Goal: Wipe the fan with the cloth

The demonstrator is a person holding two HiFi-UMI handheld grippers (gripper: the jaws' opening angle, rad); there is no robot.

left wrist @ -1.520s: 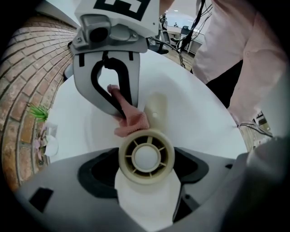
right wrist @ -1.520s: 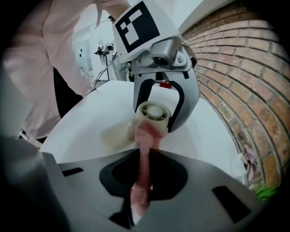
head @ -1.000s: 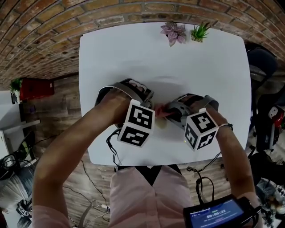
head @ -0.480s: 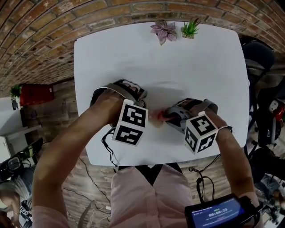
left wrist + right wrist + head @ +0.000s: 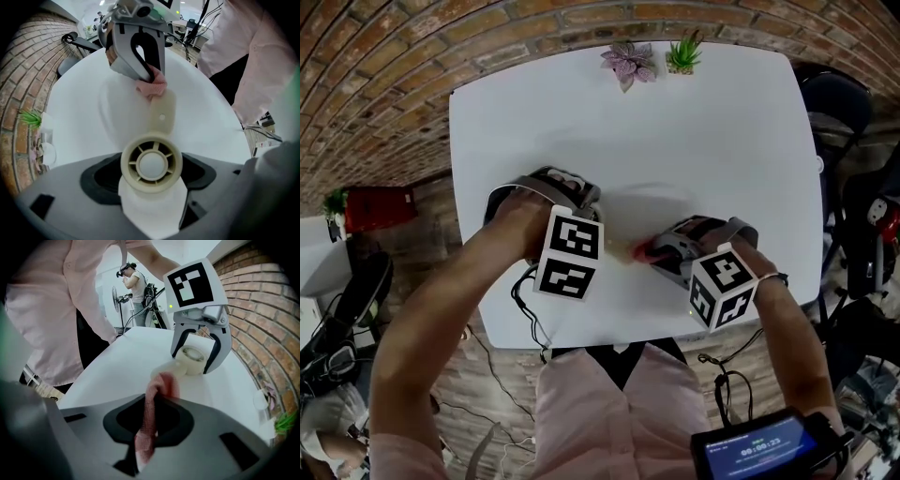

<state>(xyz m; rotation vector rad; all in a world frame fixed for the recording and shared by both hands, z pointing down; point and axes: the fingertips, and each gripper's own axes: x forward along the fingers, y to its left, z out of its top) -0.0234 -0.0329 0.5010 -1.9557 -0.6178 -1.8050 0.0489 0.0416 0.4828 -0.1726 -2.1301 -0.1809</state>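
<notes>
Near the table's front edge, the left gripper [image 5: 194, 361] points straight down, its jaws clamped on either side of the cream hub of the fan [image 5: 151, 164]. One blade reaches right along the white table [image 5: 722, 141]. Just right of it, the right gripper [image 5: 146, 74] slants down with its jaws shut on a pink cloth [image 5: 157, 392]. The bunched end of the cloth presses on that blade. At the far edge, well apart, stand a purple plant [image 5: 628, 64] and a green plant [image 5: 682, 54].
</notes>
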